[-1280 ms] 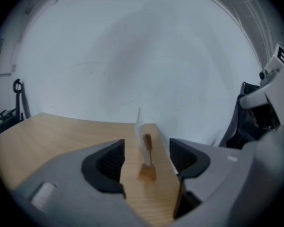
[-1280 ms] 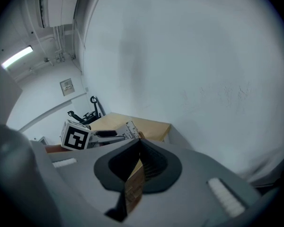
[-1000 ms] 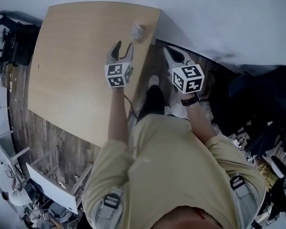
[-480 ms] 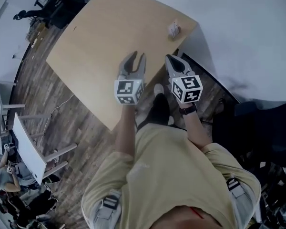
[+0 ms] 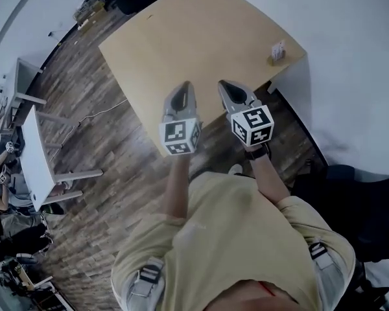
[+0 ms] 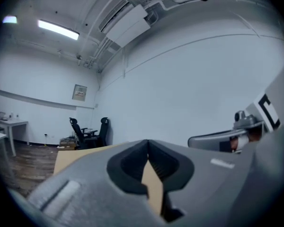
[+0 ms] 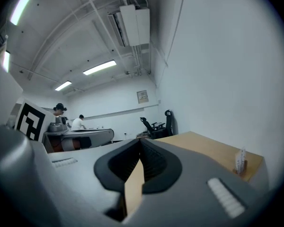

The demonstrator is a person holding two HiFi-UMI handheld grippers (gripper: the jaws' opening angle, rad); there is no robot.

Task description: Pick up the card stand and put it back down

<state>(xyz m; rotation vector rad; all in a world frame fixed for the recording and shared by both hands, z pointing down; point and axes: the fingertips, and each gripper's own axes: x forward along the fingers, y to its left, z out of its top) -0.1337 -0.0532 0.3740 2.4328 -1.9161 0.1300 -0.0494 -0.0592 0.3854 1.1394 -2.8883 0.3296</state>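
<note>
The card stand [image 5: 277, 51] stood upright at the far right corner of the tan table [image 5: 201, 31], close to the table's edge. In the right gripper view it [image 7: 240, 162] appeared as a white card in a small brown base, with nothing touching it.

The left gripper [image 5: 185, 85] and the right gripper [image 5: 224, 83] were held side by side at the near edge of the table, near each other and well apart from the card stand. Both pointed roughly level toward the far side.

Left gripper: the jaws had just been closing and met at the tips, with nothing between them; only the table surface showed through the gap behind the tips.

Right gripper [image 7: 139, 140]: the jaws were together at the tips, also with nothing between them.

Dark office chairs [image 6: 87, 131] stood against the far wall. A wooden floor [image 5: 104, 173] extended to the left of the table.
</note>
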